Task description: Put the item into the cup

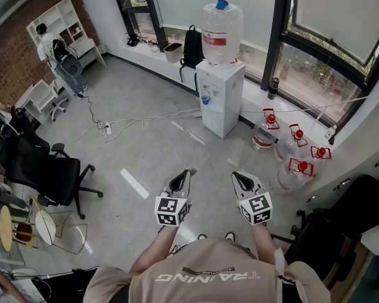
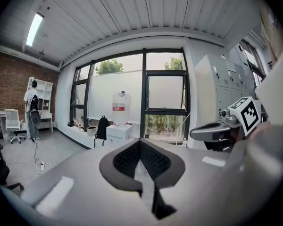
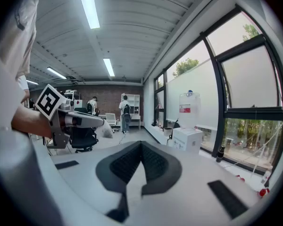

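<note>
Standing on the open grey floor (image 1: 145,144) of an office, I hold both tools out level in front of me, at the lower centre of the head view. The left gripper (image 1: 186,173) has its jaws pressed together at the tips with nothing between them; its own view shows the ribbed pads meeting in front of the window wall. The right gripper (image 1: 236,177) is likewise closed and empty, and its own view shows only the room beyond its joined pads.

Ahead, at upper centre of the head view, stands a white water dispenser (image 1: 220,100) with a large bottle (image 1: 222,33) on top. A black backpack (image 1: 192,46) leans just to its left, and spare bottles (image 1: 290,160) with red handles sit on the floor at right of centre. A black office chair (image 1: 47,172) stands at the left edge.

Neither the cup nor the item can be made out in any of the three views, so I cannot say where either is. I judge the task has not begun: this is the approach, before any reach. The next move calls for finding the work surface, getting the cup and the item into sight, then parting one gripper's jaws to take the item.
</note>
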